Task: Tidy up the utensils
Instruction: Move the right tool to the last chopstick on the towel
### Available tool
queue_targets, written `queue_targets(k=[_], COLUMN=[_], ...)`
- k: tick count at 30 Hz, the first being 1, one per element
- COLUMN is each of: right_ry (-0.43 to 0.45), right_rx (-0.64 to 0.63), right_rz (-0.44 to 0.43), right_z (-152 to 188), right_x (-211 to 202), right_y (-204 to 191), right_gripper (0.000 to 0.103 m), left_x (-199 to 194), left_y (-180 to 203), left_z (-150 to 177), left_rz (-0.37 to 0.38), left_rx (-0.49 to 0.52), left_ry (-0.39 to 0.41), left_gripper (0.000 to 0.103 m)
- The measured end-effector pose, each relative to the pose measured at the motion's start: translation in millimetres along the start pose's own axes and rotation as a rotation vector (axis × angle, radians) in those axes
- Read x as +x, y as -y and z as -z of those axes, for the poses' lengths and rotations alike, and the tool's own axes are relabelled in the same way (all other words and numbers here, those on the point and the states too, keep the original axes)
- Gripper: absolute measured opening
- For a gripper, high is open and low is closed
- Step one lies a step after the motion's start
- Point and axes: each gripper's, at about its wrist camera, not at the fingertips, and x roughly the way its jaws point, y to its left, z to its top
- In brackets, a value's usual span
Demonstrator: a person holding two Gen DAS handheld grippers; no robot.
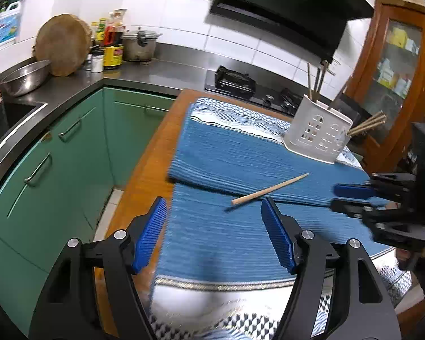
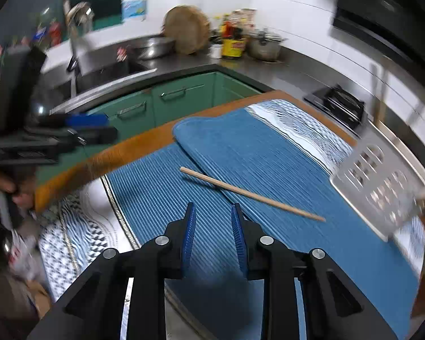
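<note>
No label is legible. Left hand-held gripper (image 1: 214, 218) gapes wide, empty; right hand-held gripper (image 2: 214, 223) narrowly parted, empty, near the chopstick (image 2: 252, 195) on the blue mat (image 2: 283, 155).

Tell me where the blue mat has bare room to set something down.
Free: the blue mat between the left gripper and the lone chopstick, and the folded part behind it. Crowded: the white holder corner.

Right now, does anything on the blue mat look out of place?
Yes. One thin wooden chopstick lies loose and slanted across the folded ribbed blue mat, while other chopsticks stand in the white perforated plastic holder. Neither claw holds it.
</note>
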Motion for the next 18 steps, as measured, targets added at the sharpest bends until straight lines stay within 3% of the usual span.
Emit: queue_targets(k=[11, 18], right_ry=[-0.107, -0.138], right_rx=[-0.445, -0.600], right_rz=[-0.002, -0.002], right_z=[-17, -13], right_x=[84, 109], right_y=[-29, -30], right_gripper=[0.022, 0.022], left_x=[-30, -19], left_y=[-36, -52], left_z=[18, 25], left_rz=[-0.068, -0.088], left_rx=[-0.110, -0.171], left_ry=[0.049, 0.020], left_gripper=[0.073, 0.073])
